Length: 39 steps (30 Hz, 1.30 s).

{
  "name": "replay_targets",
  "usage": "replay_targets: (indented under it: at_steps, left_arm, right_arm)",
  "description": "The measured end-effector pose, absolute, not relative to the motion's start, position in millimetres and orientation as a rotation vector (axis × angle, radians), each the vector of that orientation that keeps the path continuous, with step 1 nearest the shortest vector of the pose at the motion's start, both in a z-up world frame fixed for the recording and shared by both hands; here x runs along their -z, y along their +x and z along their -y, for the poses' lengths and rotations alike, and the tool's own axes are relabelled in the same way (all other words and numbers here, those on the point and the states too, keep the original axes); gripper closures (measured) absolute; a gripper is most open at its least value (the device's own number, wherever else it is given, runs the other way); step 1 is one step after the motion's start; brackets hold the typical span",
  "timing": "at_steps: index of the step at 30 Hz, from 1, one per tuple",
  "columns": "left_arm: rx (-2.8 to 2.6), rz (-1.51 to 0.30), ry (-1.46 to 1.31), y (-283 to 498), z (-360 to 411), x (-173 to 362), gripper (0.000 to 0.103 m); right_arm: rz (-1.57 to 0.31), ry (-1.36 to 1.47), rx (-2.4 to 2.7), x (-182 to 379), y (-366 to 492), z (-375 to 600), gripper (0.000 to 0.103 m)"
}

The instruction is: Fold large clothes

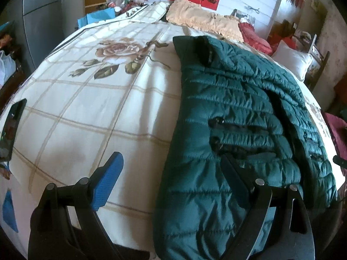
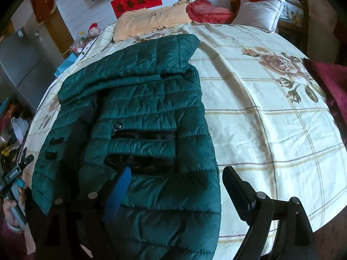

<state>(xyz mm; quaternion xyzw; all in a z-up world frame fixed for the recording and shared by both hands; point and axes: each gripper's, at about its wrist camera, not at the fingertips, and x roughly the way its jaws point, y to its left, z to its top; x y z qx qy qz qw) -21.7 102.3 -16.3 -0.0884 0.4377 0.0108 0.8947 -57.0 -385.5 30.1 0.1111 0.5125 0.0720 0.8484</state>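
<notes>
A dark green quilted puffer jacket [image 1: 234, 117] lies folded lengthwise on a bed, sleeves laid over its body; it also shows in the right wrist view [image 2: 147, 117]. My left gripper [image 1: 171, 173] is open and empty above the jacket's near hem, its blue-padded left finger [image 1: 108, 184] over the sheet and its right finger over the jacket. My right gripper [image 2: 176, 186] is open and empty above the jacket's near end, its blue finger [image 2: 119, 190] over the jacket and its black finger [image 2: 236, 186] over the sheet.
The bed has a cream checked sheet with rose prints [image 1: 104, 99]. An orange pillow [image 1: 201, 19], a red heart cushion [image 2: 208, 10] and a white pillow [image 2: 260, 13] lie at the head. A phone [image 1: 12, 127] lies at the left edge. Maroon cloth [image 2: 331, 82] lies at right.
</notes>
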Motion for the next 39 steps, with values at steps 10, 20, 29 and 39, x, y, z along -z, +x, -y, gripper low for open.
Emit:
replay_targets:
  at_steps: [10, 20, 29, 39]
  left_arm:
    - [0.018, -0.967, -0.189, -33.1, -108.7, 27.6, 0.012]
    - [0.081, -1.060, -0.331, -49.0, -127.6, 43.3, 0.012]
    - [0.143, -1.089, -0.315, -48.5, -110.5, 44.5, 0.012]
    - [0.201, -1.118, -0.271, -44.3, -88.3, 44.0, 0.012]
  right_arm:
    - [-1.108, 0.230, -0.158, -23.1, -65.6, 386.1, 0.018]
    - [-1.152, 0.253, -0.139, -14.1, -73.6, 403.5, 0.016]
    - [-1.180, 0.321, -0.125, -2.5, -80.4, 427.1, 0.016]
    - [-1.227, 0.431, -0.307, 13.4, -89.0, 414.6, 0.015]
